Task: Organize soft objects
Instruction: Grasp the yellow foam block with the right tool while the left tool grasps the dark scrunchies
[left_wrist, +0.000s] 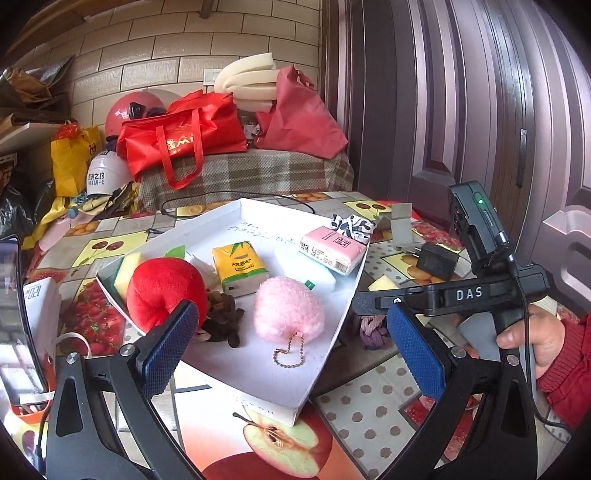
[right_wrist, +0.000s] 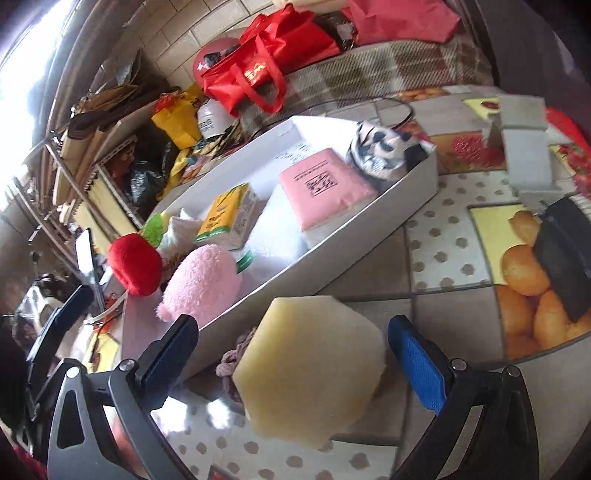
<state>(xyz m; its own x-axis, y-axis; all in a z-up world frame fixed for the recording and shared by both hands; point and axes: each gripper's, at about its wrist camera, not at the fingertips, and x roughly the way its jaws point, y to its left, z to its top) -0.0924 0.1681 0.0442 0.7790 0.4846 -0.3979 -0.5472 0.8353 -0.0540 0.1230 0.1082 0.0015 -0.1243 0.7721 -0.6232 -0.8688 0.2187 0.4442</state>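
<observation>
Spreading wide w/ nothing between its fingers, the left gripper (left_wrist: 291, 339) sits low-centre in the left wrist view, over the near corner of the white tray (left_wrist: 258, 391). Tray holds red plush apple (left_wrist: 162, 291) at mid-left, pink fluffy plush (left_wrist: 288, 308) centre w/ bead chain, yellow tissue pack (left_wrist: 240, 267) behind it, pink tissue pack (left_wrist: 332, 249) upper right on the rim. In the right wrist view the right gripper (right_wrist: 291, 362) is also wide apart, lower centre, straddling a pale yellow sponge (right_wrist: 310, 369) lying on the tablecloth just beside the tray wall (right_wrist: 332, 254); contact w/ pads can't be told. Purple knit bit (right_wrist: 236, 354) pokes out left of the sponge.
</observation>
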